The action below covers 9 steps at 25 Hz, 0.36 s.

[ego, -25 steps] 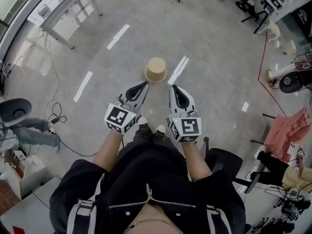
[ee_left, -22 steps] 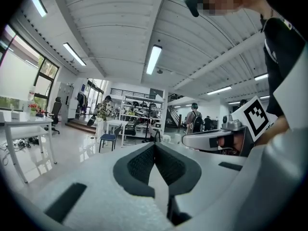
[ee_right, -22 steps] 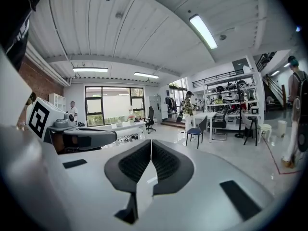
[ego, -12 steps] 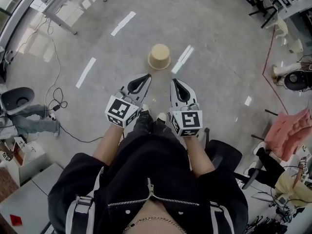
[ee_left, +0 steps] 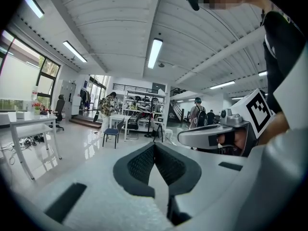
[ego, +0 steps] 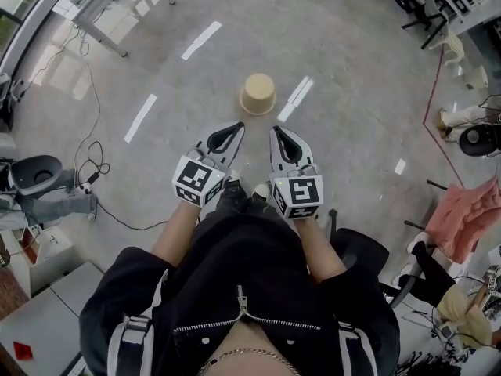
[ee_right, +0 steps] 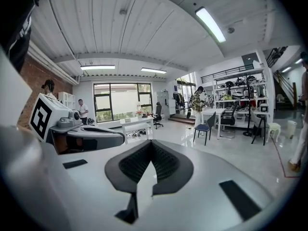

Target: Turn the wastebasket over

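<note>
A tan wastebasket stands alone on the grey floor ahead of my feet. A pale round face points up; I cannot tell whether that is its base or its mouth. My left gripper and right gripper hang side by side at waist height, well short of the basket and pointing toward it. Both are shut with nothing between the jaws, as seen at the left gripper and the right gripper in their own views. The basket is not in either gripper view.
A white table stands at the far left, with cables trailing over the floor below it. An office chair sits at the left edge. At the right are a red floor line, pink cloth and a black chair.
Both grippers stay shut and side by side. The head view has shifted a little, so the basket sits slightly higher and further right in the picture.
</note>
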Motion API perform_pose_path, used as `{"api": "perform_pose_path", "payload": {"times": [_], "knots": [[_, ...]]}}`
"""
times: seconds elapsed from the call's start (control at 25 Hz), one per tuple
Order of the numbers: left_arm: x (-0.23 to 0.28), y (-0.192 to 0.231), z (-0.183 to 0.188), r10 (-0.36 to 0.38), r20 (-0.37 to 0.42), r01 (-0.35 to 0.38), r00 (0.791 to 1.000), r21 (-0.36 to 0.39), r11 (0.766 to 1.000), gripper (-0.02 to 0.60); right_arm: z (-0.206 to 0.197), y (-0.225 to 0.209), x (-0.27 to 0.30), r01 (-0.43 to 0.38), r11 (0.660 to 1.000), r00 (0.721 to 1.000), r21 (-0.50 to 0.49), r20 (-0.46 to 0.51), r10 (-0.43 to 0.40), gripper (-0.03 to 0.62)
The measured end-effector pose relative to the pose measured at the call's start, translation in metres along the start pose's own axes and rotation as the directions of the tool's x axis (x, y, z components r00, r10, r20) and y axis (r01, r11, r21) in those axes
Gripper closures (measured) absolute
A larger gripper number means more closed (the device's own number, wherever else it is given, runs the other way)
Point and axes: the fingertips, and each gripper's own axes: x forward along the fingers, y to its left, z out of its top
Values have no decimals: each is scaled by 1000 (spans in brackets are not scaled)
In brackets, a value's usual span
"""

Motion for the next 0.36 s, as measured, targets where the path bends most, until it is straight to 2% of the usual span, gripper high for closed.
{"api": "perform_pose_path", "payload": {"times": [0.36], "knots": [[2,2,-1,3,-5,-3,1000,-15,1000,577,7,3,5,-7,1000,1000,24,13,7,583]]}}
